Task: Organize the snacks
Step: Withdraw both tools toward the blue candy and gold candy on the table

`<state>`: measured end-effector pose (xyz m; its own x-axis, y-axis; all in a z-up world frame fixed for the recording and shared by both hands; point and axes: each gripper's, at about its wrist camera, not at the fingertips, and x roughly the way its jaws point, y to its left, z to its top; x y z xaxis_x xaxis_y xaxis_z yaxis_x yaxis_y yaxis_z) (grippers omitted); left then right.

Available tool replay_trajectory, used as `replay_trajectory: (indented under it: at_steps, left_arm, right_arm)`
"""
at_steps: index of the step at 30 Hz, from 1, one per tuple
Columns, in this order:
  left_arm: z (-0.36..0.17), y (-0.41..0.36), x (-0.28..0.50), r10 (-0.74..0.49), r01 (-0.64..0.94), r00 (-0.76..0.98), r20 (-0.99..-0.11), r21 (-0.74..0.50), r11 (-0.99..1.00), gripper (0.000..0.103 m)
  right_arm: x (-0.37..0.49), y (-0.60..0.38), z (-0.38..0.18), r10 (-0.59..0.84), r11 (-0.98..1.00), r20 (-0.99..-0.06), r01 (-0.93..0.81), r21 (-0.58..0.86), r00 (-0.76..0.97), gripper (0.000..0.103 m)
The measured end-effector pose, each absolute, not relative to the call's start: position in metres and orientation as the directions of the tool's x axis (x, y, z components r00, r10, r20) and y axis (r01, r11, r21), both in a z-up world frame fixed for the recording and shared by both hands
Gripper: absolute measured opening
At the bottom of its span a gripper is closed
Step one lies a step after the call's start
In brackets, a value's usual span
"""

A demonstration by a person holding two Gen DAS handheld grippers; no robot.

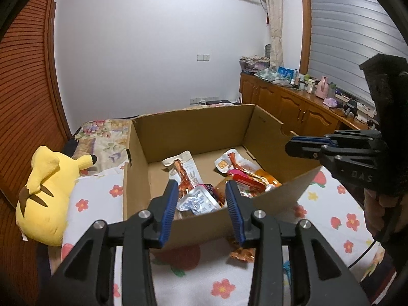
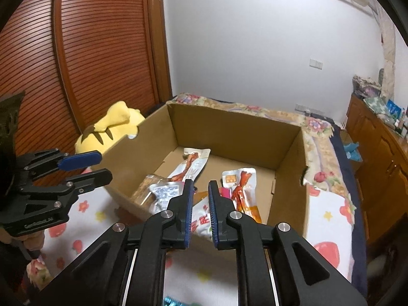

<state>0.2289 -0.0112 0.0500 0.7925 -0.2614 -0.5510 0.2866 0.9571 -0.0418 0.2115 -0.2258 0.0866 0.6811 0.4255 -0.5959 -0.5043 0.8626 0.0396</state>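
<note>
An open cardboard box (image 1: 193, 127) stands on the bed and holds several snack packets: two chicken-foot packets (image 1: 182, 170) (image 1: 234, 164), a silver packet (image 1: 197, 200) and a red-and-white one (image 2: 204, 219). The box also shows in the right wrist view (image 2: 229, 130). My left gripper (image 1: 201, 196) is open and empty, just over the box's near wall. My right gripper (image 2: 200, 193) is slightly open and empty above the box's near edge; it also shows in the left wrist view (image 1: 306, 145). An orange packet (image 1: 241, 252) lies on the bed outside the box.
A yellow plush toy (image 1: 46, 193) lies left of the box on the flowered bedsheet (image 1: 204, 280). A wooden wardrobe (image 2: 76, 51) stands at the left. A cluttered wooden cabinet (image 1: 293, 102) runs along the right wall.
</note>
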Motion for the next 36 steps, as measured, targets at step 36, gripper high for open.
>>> replay_trajectory:
  at_steps: [36]
  left_arm:
    - [-0.046,-0.036,0.135,-0.272,0.328,0.699,-0.661,-0.041,0.944,0.049]
  right_arm:
    - [0.110,-0.234,-0.049,0.384,0.879,-0.758,-0.459,0.127,0.527,0.040]
